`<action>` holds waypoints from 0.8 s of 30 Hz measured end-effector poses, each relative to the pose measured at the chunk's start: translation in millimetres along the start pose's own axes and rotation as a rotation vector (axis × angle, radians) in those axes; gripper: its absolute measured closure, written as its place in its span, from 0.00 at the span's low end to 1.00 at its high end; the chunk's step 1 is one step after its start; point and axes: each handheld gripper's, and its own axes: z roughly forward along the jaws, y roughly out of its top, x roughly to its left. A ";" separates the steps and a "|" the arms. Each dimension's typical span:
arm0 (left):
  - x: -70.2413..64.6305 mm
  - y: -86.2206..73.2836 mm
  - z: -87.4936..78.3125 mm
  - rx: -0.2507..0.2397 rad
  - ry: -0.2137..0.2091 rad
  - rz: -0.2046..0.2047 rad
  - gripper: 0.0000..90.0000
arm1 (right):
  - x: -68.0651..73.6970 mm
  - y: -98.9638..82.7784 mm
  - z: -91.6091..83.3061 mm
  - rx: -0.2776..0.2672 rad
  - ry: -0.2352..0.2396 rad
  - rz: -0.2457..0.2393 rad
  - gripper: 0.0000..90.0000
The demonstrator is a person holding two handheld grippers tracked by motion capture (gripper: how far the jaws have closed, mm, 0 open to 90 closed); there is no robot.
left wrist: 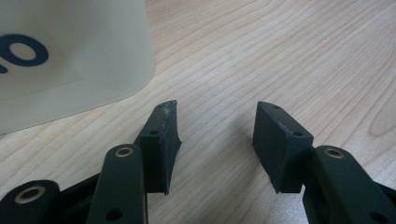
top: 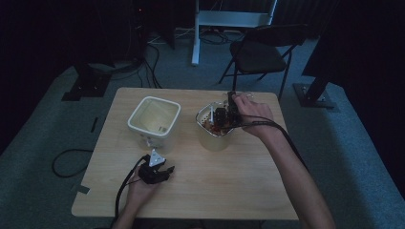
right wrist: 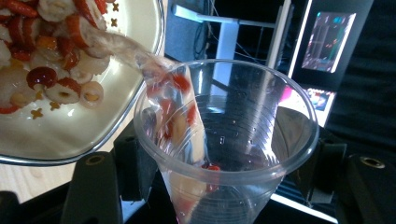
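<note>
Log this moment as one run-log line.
right gripper: shut on clear cup beside snack bowl | left gripper: open, on table by empty tub

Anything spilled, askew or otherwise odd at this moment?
Nothing spilled. The right gripper holds a clear plastic cup by the bowl of red-and-white pieces; a few pieces lie inside it. The left gripper rests open on the table.

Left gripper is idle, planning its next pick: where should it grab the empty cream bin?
Probably the near wall of the cream bin at the rim, coming from above with the open left gripper: one jaw inside, one outside. The bin stands upright and open-topped, and its body looks too wide to span.
</note>
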 end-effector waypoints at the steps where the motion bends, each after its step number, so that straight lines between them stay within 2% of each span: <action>1: 0.0 0.0 0.0 0.000 0.000 0.000 0.57 | 1.1 2.0 -1.1 0.006 -0.009 -0.018 0.38; 5: 0.2 0.0 -0.1 0.001 0.000 0.002 0.57 | 3.7 7.4 -3.3 0.012 -0.041 -0.097 0.38; 13: 0.3 0.1 -0.2 0.003 -0.001 0.003 0.57 | 6.3 11.7 -6.0 0.036 -0.080 -0.187 0.38; 17: 0.3 0.1 -0.2 0.003 -0.001 0.004 0.57 | 7.0 12.6 -7.9 0.047 -0.092 -0.212 0.38; 24: 0.3 0.1 -0.2 0.004 0.000 0.004 0.57 | 7.8 14.4 -8.8 0.036 -0.099 -0.226 0.38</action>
